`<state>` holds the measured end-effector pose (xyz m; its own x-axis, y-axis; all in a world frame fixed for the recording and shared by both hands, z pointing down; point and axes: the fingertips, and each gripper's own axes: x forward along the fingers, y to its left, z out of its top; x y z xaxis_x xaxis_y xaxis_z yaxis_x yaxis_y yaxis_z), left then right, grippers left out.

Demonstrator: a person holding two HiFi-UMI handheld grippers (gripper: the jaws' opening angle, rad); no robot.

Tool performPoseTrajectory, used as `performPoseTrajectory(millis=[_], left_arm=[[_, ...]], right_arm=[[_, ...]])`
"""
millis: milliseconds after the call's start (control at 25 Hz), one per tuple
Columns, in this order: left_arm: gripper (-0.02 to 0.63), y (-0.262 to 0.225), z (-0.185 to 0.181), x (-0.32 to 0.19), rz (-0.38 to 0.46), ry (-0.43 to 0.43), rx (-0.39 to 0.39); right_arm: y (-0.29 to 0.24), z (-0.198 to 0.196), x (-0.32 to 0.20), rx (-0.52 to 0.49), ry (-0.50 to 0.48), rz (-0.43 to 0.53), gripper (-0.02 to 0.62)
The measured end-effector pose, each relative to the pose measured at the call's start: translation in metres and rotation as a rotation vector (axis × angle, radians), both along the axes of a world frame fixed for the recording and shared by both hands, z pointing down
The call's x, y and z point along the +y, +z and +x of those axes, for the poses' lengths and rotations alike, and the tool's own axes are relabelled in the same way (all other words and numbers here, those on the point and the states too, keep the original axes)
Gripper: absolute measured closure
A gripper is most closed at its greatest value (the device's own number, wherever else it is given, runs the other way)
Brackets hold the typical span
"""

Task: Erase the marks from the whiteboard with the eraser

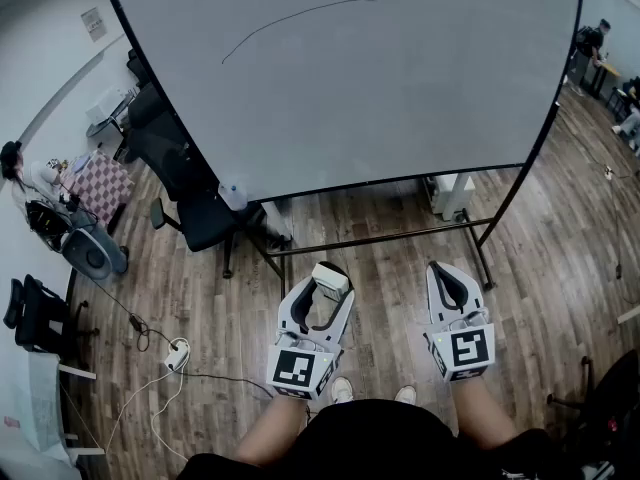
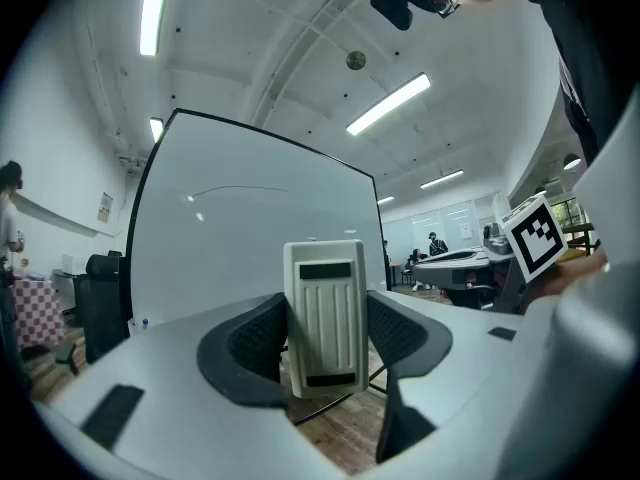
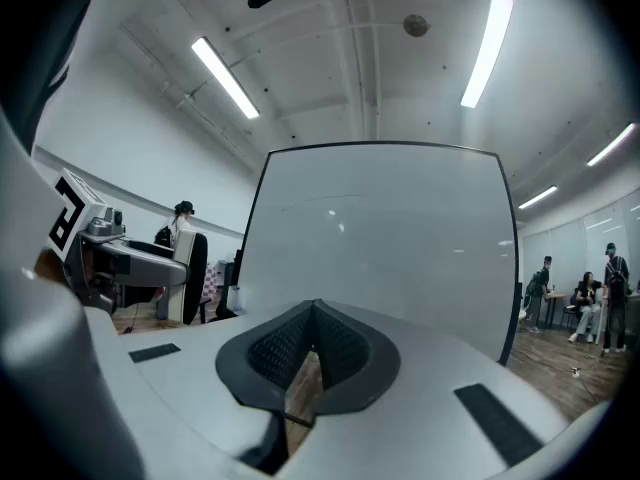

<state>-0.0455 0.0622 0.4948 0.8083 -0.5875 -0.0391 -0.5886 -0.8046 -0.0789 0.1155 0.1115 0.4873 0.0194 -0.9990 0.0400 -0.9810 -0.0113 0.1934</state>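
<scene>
A large whiteboard [image 1: 380, 78] on a black frame stands in front of me, with one thin curved dark mark [image 1: 290, 20] near its top left. My left gripper [image 1: 329, 280] is shut on a white ribbed eraser [image 2: 323, 313], held upright between the black pads, well short of the board. The same eraser [image 1: 331, 278] shows at the left jaw tips in the head view. My right gripper [image 1: 449, 277] is shut with nothing in it, its tips meeting [image 3: 312, 313]. The board [image 3: 385, 248] and the faint mark [image 2: 235, 190] also show in the gripper views.
Black office chairs [image 1: 205, 213] stand at the board's lower left corner. A power strip and cables [image 1: 175, 353] lie on the wooden floor at left. The stand's crossbar and feet [image 1: 380, 238] run across the floor ahead. People sit at tables at far right [image 1: 598, 43].
</scene>
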Motion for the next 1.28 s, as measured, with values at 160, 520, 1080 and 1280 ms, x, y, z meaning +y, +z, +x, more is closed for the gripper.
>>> performPoseTrajectory(millis=[160,520,1080,1280], left_arm=[[0.342,0.000,-0.001,-0.005,-0.006,-0.013,0.001],[0.342,0.010,-0.018,-0.025,-0.031,-0.063,-0.019],[0.342,0.012,-0.087,-0.094,-0.047,-0.147,-0.063],[0.342,0.002,-0.102,-0.114,-0.026,-0.159,-0.064]], right_arm=[[0.000,-0.002,-0.005,0.008,-0.012,0.002,0.578],[-0.002,-0.016,-0.018,0.062,-0.010,-0.001,0.578],[-0.009,-0.083,-0.078,0.084,-0.055,0.017,0.577],[-0.008,-0.102,-0.110,0.120,-0.074,-0.016,0.577]])
